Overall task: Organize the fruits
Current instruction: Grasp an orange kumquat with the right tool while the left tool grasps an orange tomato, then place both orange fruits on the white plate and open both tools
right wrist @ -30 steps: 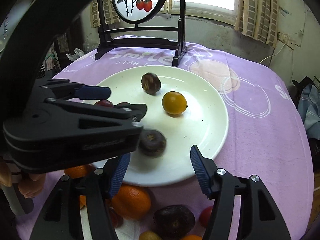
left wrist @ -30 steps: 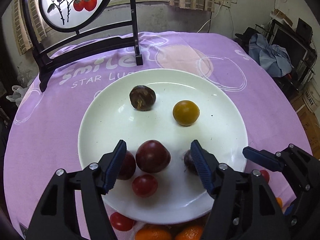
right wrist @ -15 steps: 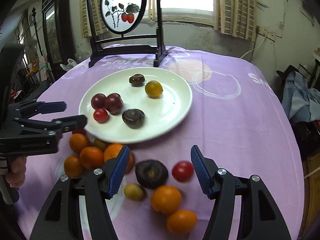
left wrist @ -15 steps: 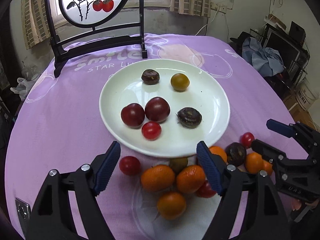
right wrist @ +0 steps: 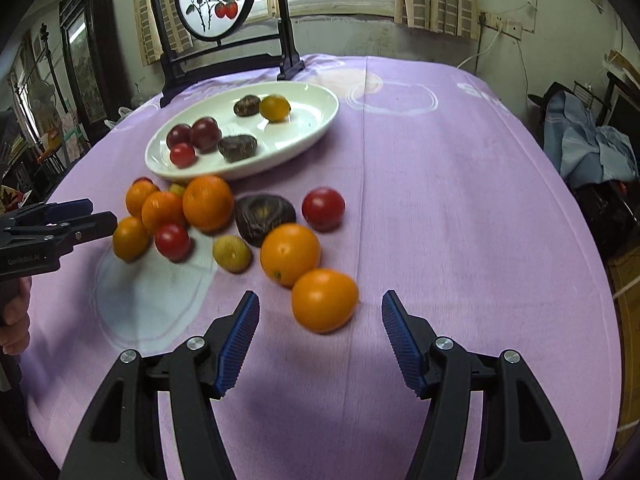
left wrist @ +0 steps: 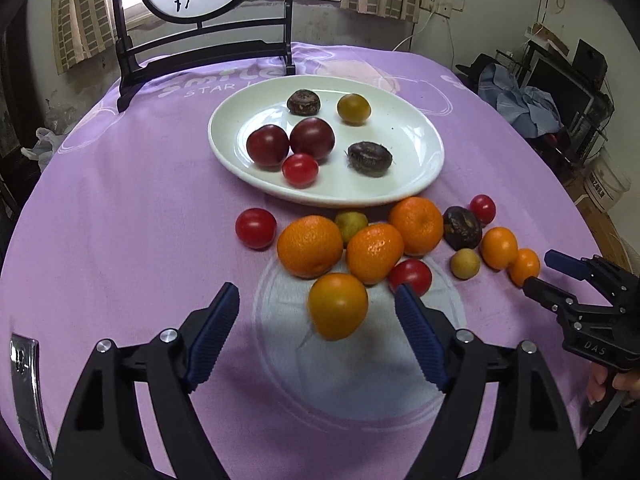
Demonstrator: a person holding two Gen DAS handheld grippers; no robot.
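Purple tablecloth (left wrist: 120,220) now fills both views: both grippers pulled back from the white plate (left wrist: 420,132) within the last second. Left gripper (left wrist: 318,334) empty, jaws wide, orange fruit (left wrist: 338,311) just ahead. Loose pile (left wrist: 372,248) sits near the plate's near rim; six fruits on the plate. Right gripper (right wrist: 320,338) also wide open, empty, another orange (right wrist: 324,300) between its tips. Likely next: pick.

Nearest orange (right wrist: 324,300) motion-blurred; small yellow-green fruit (left wrist: 351,225) half hidden behind oranges (left wrist: 340,246).
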